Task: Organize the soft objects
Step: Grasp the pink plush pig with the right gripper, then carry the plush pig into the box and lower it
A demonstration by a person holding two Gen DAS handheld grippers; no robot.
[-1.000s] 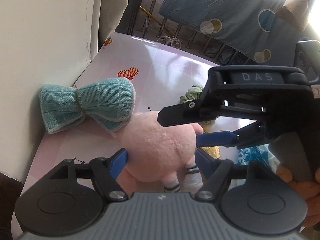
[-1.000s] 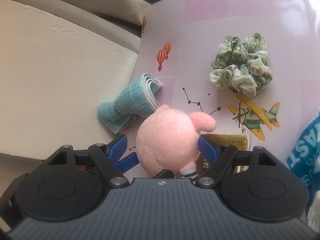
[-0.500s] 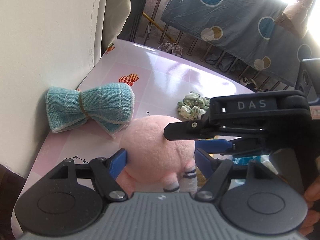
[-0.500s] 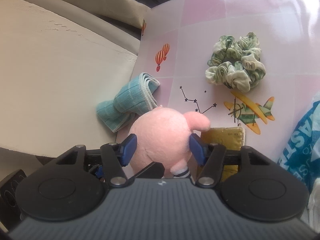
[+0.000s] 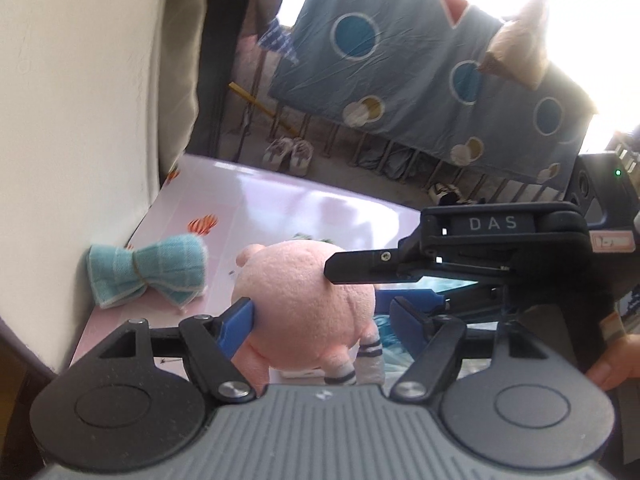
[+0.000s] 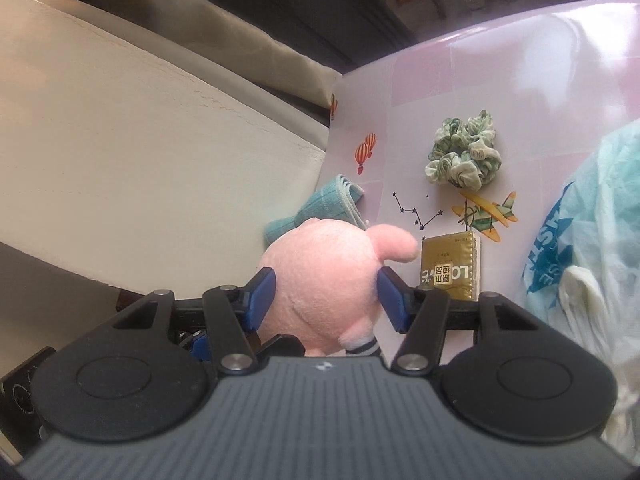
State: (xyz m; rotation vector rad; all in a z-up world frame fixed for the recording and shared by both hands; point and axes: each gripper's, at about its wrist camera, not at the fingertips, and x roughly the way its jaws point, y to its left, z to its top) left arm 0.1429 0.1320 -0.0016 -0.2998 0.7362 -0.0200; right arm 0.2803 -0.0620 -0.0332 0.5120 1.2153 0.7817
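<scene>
A round pink plush toy [image 5: 304, 300] with striped socks hangs above the pink table [image 5: 260, 200], held from two sides. My left gripper [image 5: 320, 308] is shut on it: one blue pad digs into its left flank, the other sits tight by its right flank. From the right, my right gripper [image 5: 356, 282] reaches in with one finger across the toy's front. In the right wrist view this gripper [image 6: 326, 280] is shut on the plush toy [image 6: 316, 256], both pads pressing its sides. A teal cloth tied like a bow [image 5: 148, 276] lies against the wall.
A green scrunchie [image 6: 464, 160], a gold packet [image 6: 450, 268] and a pale plastic bag [image 6: 592, 240] lie on the table [image 6: 520, 80]. A cream wall [image 6: 140, 160] borders its left side. A person's hand [image 5: 612, 364] holds the right gripper. Shoes [image 5: 288, 152] stand on the floor beyond.
The right gripper's jaws closed onto the plush toy. Both grippers then rose together, lifting the toy off the table, which now looks farther away.
</scene>
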